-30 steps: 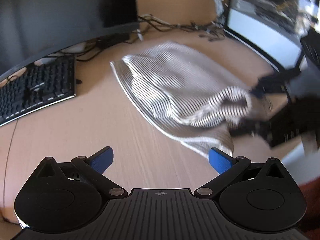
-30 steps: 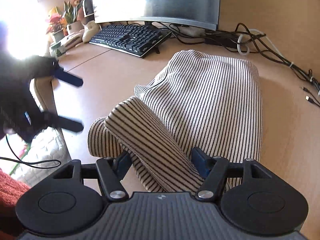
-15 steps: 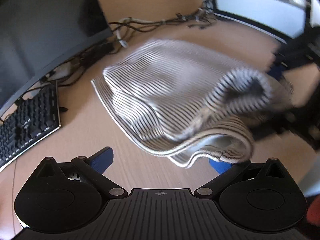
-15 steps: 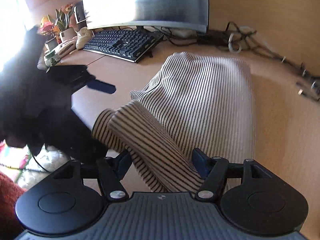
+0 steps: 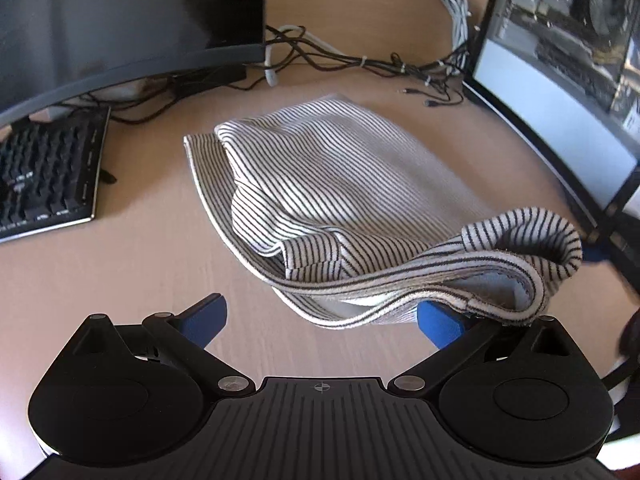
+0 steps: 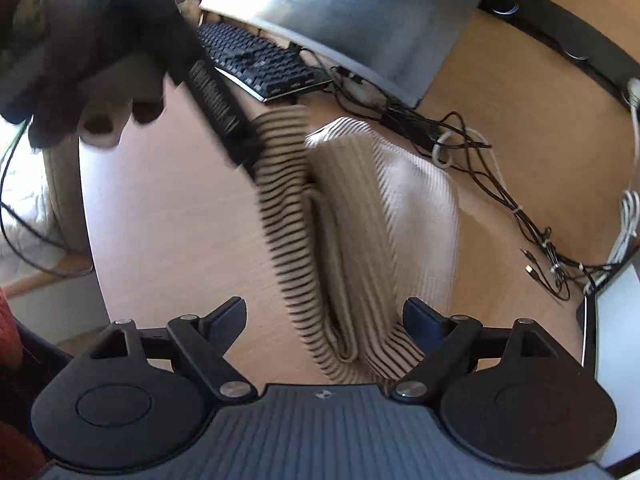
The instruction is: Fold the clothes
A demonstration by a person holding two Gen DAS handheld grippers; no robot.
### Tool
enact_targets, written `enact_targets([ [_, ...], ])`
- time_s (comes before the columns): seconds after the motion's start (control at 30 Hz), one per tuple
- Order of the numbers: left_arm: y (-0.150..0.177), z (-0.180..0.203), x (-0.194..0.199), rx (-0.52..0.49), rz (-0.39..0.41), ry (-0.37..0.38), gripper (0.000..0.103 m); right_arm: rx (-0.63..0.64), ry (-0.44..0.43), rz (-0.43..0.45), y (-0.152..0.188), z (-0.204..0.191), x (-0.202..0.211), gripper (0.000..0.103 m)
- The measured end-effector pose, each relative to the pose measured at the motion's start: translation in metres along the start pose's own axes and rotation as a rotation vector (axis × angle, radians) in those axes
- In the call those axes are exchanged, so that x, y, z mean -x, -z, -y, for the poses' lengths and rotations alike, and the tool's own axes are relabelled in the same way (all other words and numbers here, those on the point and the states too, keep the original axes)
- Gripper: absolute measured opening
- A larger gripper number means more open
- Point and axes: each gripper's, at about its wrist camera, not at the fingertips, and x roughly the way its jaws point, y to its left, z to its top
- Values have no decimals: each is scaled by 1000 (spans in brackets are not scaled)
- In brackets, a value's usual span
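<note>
A cream garment with thin dark stripes [image 5: 340, 176] lies half folded on the wooden desk [image 5: 132, 264]. Its near folded edge [image 5: 520, 256] is lifted and curls over the right fingertip [image 5: 440, 324] of my left gripper [image 5: 322, 320], which stands wide open with nothing pinched. In the right wrist view the garment [image 6: 360, 220] runs blurred between the fingers of my right gripper [image 6: 325, 320]. Its jaws are opening. The cloth leans on the right finger, and the left finger [image 6: 226, 320] is apart from it. A hand [image 6: 80, 60] with the left tool's black body [image 6: 218, 108] hovers at the garment's far end.
A black keyboard [image 5: 44, 176] sits left of the garment under a curved monitor [image 5: 120, 20]. A second screen [image 5: 560, 80] stands at the right. Tangled cables [image 5: 360, 60] run along the back. The desk's rounded edge [image 6: 88, 208] lies to the left in the right wrist view.
My right gripper rolled and its jaws spread, loosening their squeeze on the striped fold. My left gripper moved in beside the garment, whose lifted edge now drapes over its right finger.
</note>
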Motion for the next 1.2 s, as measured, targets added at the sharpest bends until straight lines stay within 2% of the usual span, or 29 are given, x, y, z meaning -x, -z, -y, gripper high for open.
enact_targets([
  [0.17, -1, -2, 0, 13, -4, 8, 103, 92, 119, 15, -10, -8, -23, 87],
  [0.2, -1, -3, 2, 16, -2, 8, 103, 85, 136, 17, -14, -4, -25, 77],
  [0.23, 0, -5, 4, 19, 0, 8, 103, 72, 128, 11, -18, 2, -27, 71],
  [0.3, 2, -10, 12, 33, 10, 16, 103, 62, 59, -14, -25, 13, -25, 38],
  [0.37, 2, -20, 27, 61, 30, 35, 103, 96, 20, -38, -28, 17, -18, 31],
  [0.43, -2, -40, 50, 123, 91, 39, 103, 129, -30, -55, -33, 19, -5, 30],
  [0.57, -18, -64, 63, 183, 153, 32, 103, 250, -150, -93, -41, 14, 34, 29],
  [0.67, -25, -51, 38, 90, 138, 59, 103, 332, -225, -143, -49, 9, 61, 28],
  [0.73, -23, -39, 15, 25, 97, 81, 103, 389, -254, -168, -61, 9, 77, 28],
  [0.83, -7, -27, -15, -61, 21, 108, 103, 499, -280, -190, -91, 13, 96, 28],
  [0.87, -2, -26, -19, -75, 15, 140, 103, 539, -289, -200, -103, 15, 96, 28],
  [0.93, 4, -27, -21, -95, 14, 201, 103, 622, -317, -227, -120, 20, 84, 28],
  [1.0, 7, -31, -18, -112, 20, 224, 103, 703, -359, -258, -131, 27, 55, 28],
  [1.1, 14, -51, -8, -87, 31, 227, 103, 753, -424, -280, -137, 30, 3, 29],
  [1.2, 25, -80, 13, 5, 47, 209, 103, 726, -476, -294, -145, 31, -46, 29],
])
